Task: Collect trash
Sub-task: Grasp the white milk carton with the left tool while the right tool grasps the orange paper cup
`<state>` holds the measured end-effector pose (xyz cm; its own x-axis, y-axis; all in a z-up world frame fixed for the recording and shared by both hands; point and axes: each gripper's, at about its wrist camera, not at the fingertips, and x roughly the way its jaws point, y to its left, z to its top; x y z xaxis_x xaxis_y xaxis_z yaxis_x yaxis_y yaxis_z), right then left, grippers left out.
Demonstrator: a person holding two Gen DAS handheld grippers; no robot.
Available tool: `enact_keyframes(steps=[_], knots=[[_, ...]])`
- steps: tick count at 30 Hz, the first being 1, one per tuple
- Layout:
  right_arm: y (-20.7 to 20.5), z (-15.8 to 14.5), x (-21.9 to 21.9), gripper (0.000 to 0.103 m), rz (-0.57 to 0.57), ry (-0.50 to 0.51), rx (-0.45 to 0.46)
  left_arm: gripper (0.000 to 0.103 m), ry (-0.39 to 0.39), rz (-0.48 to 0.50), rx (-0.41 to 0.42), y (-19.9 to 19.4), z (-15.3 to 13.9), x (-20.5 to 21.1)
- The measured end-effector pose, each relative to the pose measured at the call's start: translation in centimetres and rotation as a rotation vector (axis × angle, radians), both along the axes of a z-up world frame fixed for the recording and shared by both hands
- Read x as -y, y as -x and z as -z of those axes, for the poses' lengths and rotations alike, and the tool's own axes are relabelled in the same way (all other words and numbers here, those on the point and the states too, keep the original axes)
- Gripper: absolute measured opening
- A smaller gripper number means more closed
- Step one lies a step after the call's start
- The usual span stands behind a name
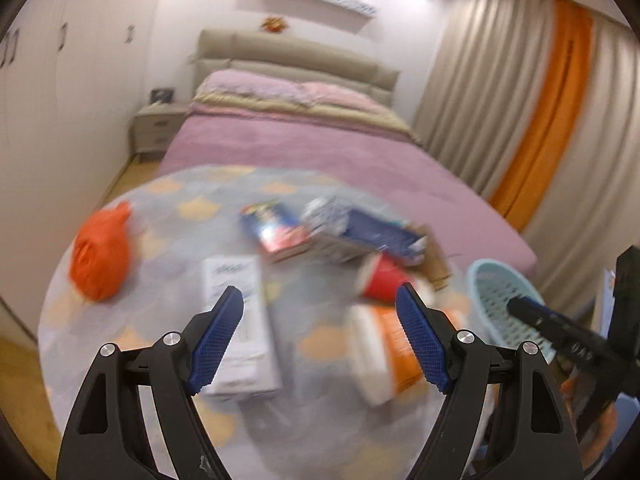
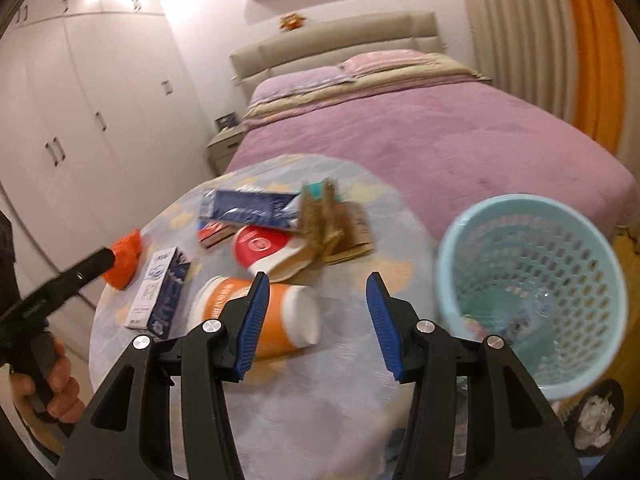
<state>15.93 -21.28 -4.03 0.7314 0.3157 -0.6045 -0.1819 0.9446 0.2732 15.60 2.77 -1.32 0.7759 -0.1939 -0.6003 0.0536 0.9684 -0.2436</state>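
Observation:
Trash lies on a round table [image 2: 280,400] with a pale patterned cloth: an orange-and-white tub [image 2: 276,318] on its side, a red paper cup [image 2: 260,246], a white and blue carton [image 2: 158,294], a long blue box [image 2: 252,206], crumpled brown paper [image 2: 332,224] and an orange bag [image 2: 124,260]. A light blue mesh basket [image 2: 532,292] stands at the table's right edge. My right gripper [image 2: 318,320] hovers open and empty above the tub. My left gripper [image 1: 320,336] hangs open and empty over the white carton [image 1: 236,320], with the tub [image 1: 392,356], the orange bag [image 1: 102,258] and the basket [image 1: 504,300] in its view.
A bed with a purple cover [image 2: 440,132] stands just behind the table. White wardrobes [image 2: 80,120] line the left wall, and curtains with an orange stripe [image 1: 548,112] hang at right. A bedside cabinet [image 1: 158,130] sits by the headboard. A hand [image 2: 48,384] holds the left tool.

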Motion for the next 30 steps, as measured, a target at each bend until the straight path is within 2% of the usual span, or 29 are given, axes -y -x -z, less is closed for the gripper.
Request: enact_keyframes(steps=[7,11,19,24,29,30], knots=[[-2.6,2.2,-3.3,0.047,-0.063,0.014,-0.071,0.077,-0.022,-0.057,-0.105,-1.2,3.4,-2.5],[-3.0,3.1,-3.7,0.047,-0.07,0.006,-0.1,0.077,-0.042,-0.082,-0.122,-0.8,5.1,-3.3],[-3.1,4.3,-4.6,0.047,-0.106,-0.007,-0.153,0.077,-0.104,-0.091,-0.147,-1.7,6.3,-2.7],[-1.9,4.5,-5.1,0.047,-0.135,-0.029,-0.169,0.075,-0.107,-0.077,-0.16,-2.1,6.7,-2.2],[0.0,4.6,-6.2,0.047,-0.177,-0.037,-0.18,0.056,-0.103,-0.081,-0.176,-2.0,7.0,-2.5],[0.4,4.6,-6.5,0.047,-0.19,-0.036,-0.184,0.055,-0.104,-0.083,-0.177,-1.9,7.0,-2.5]])
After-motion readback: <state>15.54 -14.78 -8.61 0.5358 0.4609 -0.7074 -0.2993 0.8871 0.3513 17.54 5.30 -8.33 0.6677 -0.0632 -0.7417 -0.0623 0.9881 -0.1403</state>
